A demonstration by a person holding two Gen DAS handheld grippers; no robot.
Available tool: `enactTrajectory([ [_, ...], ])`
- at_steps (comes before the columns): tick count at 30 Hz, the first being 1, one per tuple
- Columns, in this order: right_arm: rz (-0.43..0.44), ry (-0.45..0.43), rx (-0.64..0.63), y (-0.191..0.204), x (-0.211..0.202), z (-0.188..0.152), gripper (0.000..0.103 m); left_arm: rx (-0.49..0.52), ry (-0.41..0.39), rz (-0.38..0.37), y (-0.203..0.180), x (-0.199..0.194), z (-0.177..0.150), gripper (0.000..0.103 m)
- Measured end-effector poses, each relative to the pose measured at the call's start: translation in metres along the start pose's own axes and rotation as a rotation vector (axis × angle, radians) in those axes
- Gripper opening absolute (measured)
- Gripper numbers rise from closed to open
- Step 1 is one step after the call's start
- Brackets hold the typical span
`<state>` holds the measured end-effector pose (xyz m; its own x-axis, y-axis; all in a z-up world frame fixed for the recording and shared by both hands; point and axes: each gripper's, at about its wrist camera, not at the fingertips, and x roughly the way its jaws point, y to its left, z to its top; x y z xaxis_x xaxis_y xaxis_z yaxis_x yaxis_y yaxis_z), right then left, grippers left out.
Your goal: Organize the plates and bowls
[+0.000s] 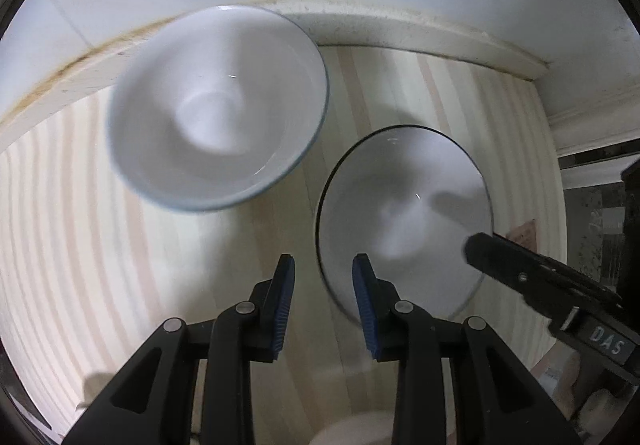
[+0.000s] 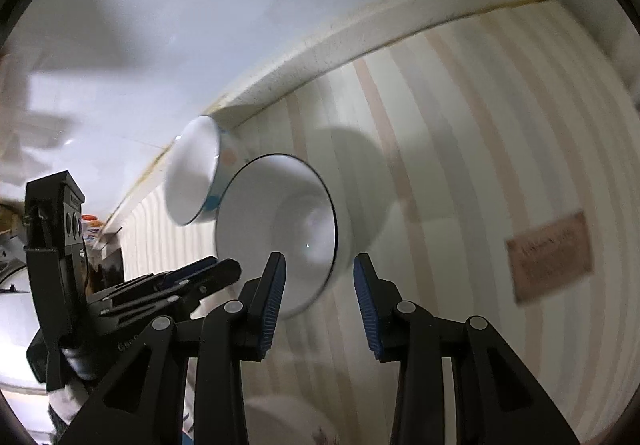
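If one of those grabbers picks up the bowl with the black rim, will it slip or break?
The black-rimmed bowl looks like glossy glazed ceramic, so probably stiff, breakable and somewhat slippery. Its thin rim should suit the right gripper, whose ribbed blue pads likely help. It sits upright on the striped surface, so tipping seems unlikely.

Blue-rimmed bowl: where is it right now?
The blue-rimmed bowl sits upper left in the left wrist view, on the striped mat against the back ledge, left of the black-rimmed bowl.

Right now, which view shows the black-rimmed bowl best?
The right wrist view: the black-rimmed bowl sits whole, centred ahead of the open fingers. In the left wrist view, the right gripper overlaps its edge.
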<state>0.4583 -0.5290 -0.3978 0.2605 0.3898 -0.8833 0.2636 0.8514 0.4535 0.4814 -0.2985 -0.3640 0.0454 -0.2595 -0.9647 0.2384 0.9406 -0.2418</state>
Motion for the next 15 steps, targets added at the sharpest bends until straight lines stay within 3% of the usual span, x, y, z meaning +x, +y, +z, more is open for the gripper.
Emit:
enactTrajectory([
  [2, -0.005, 0.02, 0.017, -0.003, 0.016, 0.005, 0.035, 0.002, -0.012, -0.013, -0.001, 0.005, 0.003, 0.022],
  [3, -0.015, 0.025, 0.019, -0.005, 0.022, 0.007, 0.022, 0.006, -0.011, -0.011, -0.002, 0.007, 0.003, 0.022],
  [5, -0.035, 0.022, 0.019, -0.006, 0.028, 0.007, 0.016, 0.02, -0.021, 0.002, -0.006, 0.009, 0.002, 0.022],
  [15, -0.062, 0.014, -0.018, 0.0, 0.026, 0.0, 0.014, 0.052, -0.054, 0.034, -0.025, 0.0, -0.002, 0.022],
])
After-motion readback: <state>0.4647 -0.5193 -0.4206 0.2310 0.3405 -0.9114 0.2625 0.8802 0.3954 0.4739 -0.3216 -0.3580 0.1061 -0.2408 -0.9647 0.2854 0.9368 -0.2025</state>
